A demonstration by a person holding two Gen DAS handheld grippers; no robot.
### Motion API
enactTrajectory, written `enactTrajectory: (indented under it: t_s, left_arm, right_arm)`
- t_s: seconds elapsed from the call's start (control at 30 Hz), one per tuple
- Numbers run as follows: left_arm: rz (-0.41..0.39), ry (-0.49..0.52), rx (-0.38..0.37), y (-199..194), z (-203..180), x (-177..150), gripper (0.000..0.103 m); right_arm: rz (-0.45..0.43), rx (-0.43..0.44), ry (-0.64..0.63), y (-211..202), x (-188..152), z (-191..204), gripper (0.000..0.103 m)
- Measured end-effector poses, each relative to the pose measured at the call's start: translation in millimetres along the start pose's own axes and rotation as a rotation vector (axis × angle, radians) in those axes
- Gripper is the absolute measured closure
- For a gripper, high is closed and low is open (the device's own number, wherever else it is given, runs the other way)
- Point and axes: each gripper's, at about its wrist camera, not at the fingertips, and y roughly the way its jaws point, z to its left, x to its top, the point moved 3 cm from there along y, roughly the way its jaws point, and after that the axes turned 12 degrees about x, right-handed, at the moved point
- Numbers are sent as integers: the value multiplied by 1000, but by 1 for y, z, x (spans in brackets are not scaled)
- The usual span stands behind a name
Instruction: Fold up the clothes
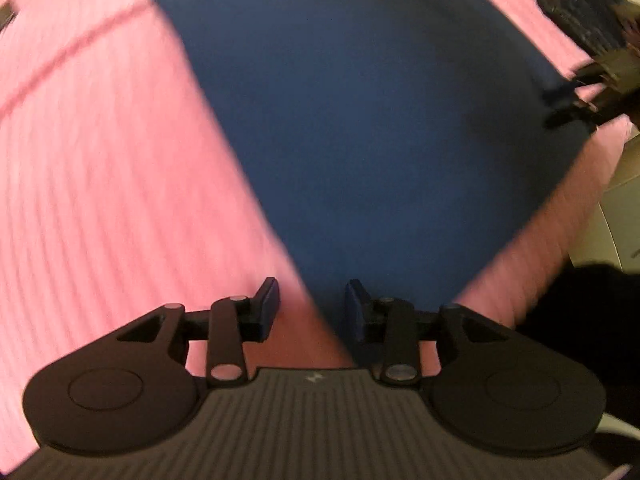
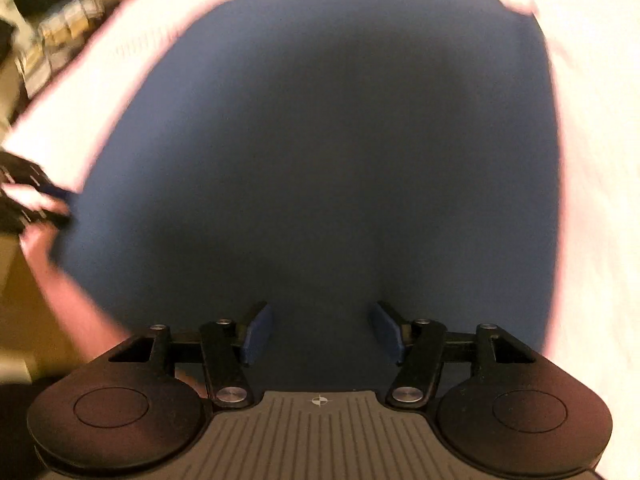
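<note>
Both wrist views blur: blue garment [image 1: 360, 120] cropped, both grippers gaping, empty.

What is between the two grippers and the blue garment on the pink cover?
Nothing visible. Both the left gripper and right gripper hang open directly over the blue garment, which lies bare on the pink cover.

A pink ribbed cover [image 1: 100, 152] spreads over the whole surface, washed almost white under bright light in the right wrist view. Past its right edge lies pale floor [image 1: 616, 216]. A dark heap [image 1: 576, 4] sits at the far corner. On the other side, blurred striped clutter [image 2: 60, 36] and tan flooring [image 2: 24, 304].
</note>
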Motion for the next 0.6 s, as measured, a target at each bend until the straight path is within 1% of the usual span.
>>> enactTrajectory:
  t_s: [0.07, 0.1, 0.13, 0.17, 0.23, 0.27, 0.3, 0.33, 0.37, 0.5, 0.6]
  left_arm:
    - [57, 12, 0, -6, -1, -11, 71]
    - [85, 14, 4, -9, 0, -11, 71]
    - [95, 12, 15, -13, 4, -9, 71]
    - [91, 11, 31, -18, 9, -3, 71]
    - [68, 4, 66, -27, 23, 20, 71]
    - [47, -4, 78, -30, 31, 36, 71]
    - [23, -12, 92, -33, 38, 54, 70]
    - [-8, -18, 108, -35, 46, 76, 68]
    - [-37, -25, 123, -36, 52, 98, 67]
    - [-159, -42, 164, -30, 77, 197, 59]
    - [-244, -26, 195, -18, 91, 268, 58]
  right_arm:
    - [56, -19, 67, -10, -32, -12, 42]
    - [79, -27, 111, -15, -42, -17, 42]
    - [103, -36, 160, -21, -48, -22, 42]
    - [104, -46, 201, -28, -49, -27, 42]
    - [32, -40, 241, -50, -34, -34, 42]
    - [-14, -31, 235, -60, -18, -39, 41]
    - [-59, -23, 220, -70, 0, -43, 37]
    - [-103, -14, 199, -78, 20, -48, 20]
    - [-148, -5, 171, -85, 44, -55, 14]
    - [-264, 76, 79, -96, 150, -93, 14]
    - [-291, 83, -55, -94, 236, -118, 14]
